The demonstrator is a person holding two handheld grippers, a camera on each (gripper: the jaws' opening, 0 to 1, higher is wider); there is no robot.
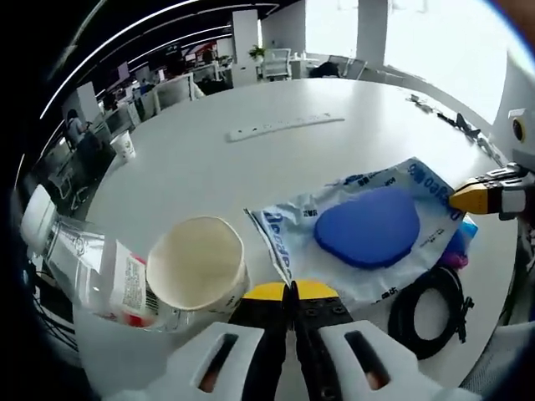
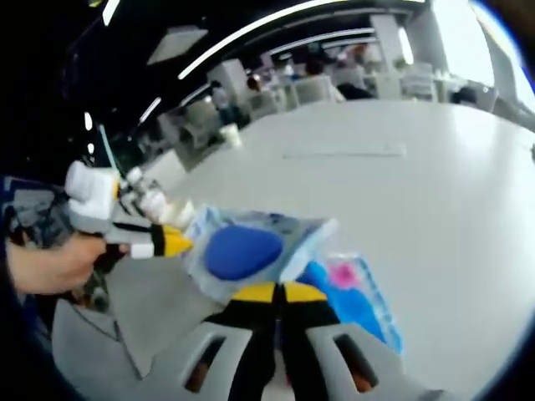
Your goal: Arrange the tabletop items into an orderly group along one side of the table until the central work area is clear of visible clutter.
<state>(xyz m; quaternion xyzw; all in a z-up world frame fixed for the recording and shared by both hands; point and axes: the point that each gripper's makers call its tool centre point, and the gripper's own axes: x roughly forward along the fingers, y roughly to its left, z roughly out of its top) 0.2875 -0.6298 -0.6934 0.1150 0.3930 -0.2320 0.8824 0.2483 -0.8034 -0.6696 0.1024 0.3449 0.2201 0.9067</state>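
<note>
A clear plastic bag [image 1: 292, 219] with blue print holds a blue oval pad [image 1: 368, 225] and lies on the white round table [image 1: 209, 167]. My left gripper [image 1: 292, 289] is shut, its yellow tips pinching the bag's near corner. My right gripper [image 1: 465, 199] comes in from the right and meets the bag's far edge. In the right gripper view the bag [image 2: 305, 238] curls up from my shut right gripper [image 2: 280, 292]. There the left gripper [image 2: 182, 243], held by a hand [image 2: 50, 263], touches the bag's other side.
A paper cup [image 1: 196, 267] and a lying plastic bottle [image 1: 88, 267] sit left of my left gripper. A coiled black cable [image 1: 430, 309] lies to its right. A blue and pink packet [image 2: 351, 292] lies under the bag. A white power strip [image 1: 284, 127] and a small cup [image 1: 124, 146] lie farther off.
</note>
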